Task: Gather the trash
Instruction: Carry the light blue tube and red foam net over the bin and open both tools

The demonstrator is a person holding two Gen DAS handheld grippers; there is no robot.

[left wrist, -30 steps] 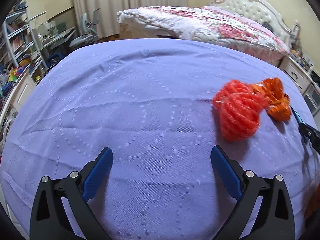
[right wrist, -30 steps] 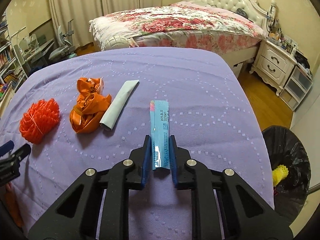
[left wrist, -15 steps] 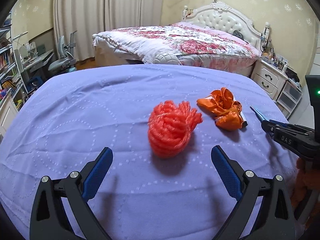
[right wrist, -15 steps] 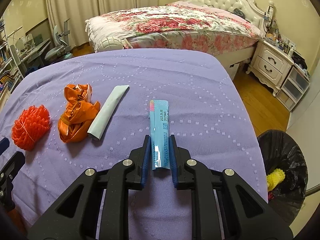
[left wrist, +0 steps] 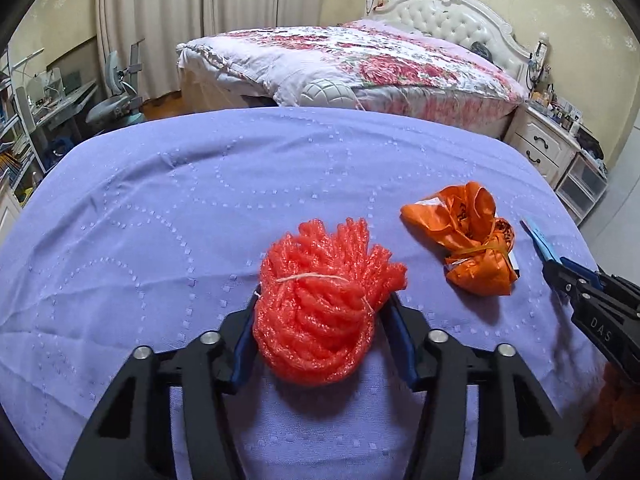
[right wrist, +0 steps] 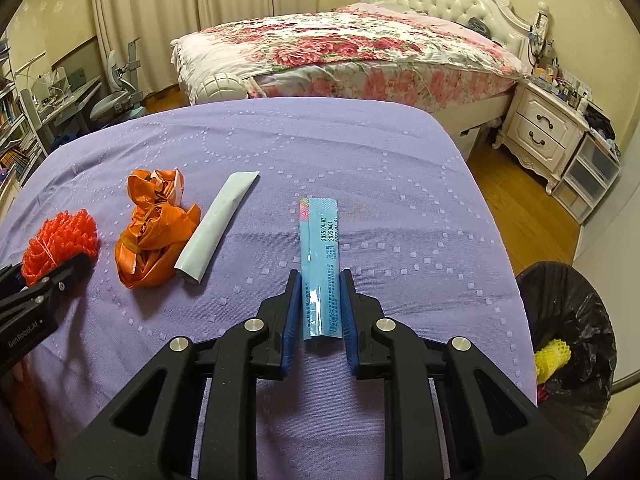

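My left gripper (left wrist: 322,308) is shut on a red foam net bundle (left wrist: 320,304) that rests on the purple tablecloth (left wrist: 200,200); the bundle also shows in the right wrist view (right wrist: 60,244). My right gripper (right wrist: 320,284) is shut on a light blue sachet (right wrist: 320,264) lying on the cloth. A crumpled orange bag (right wrist: 154,232) and a flattened pale grey wrapper (right wrist: 218,220) lie between the two grippers. The orange bag also shows in the left wrist view (left wrist: 468,240).
A black-lined trash bin (right wrist: 568,336) with a yellow foam net (right wrist: 552,356) inside stands on the floor past the table's right edge. A floral bed (right wrist: 352,52), a white nightstand (right wrist: 540,132) and a desk with shelves (right wrist: 48,104) stand beyond the table.
My left gripper moved over to the red foam net and closed on it. My right gripper stayed shut on the blue sachet, hardly moving.
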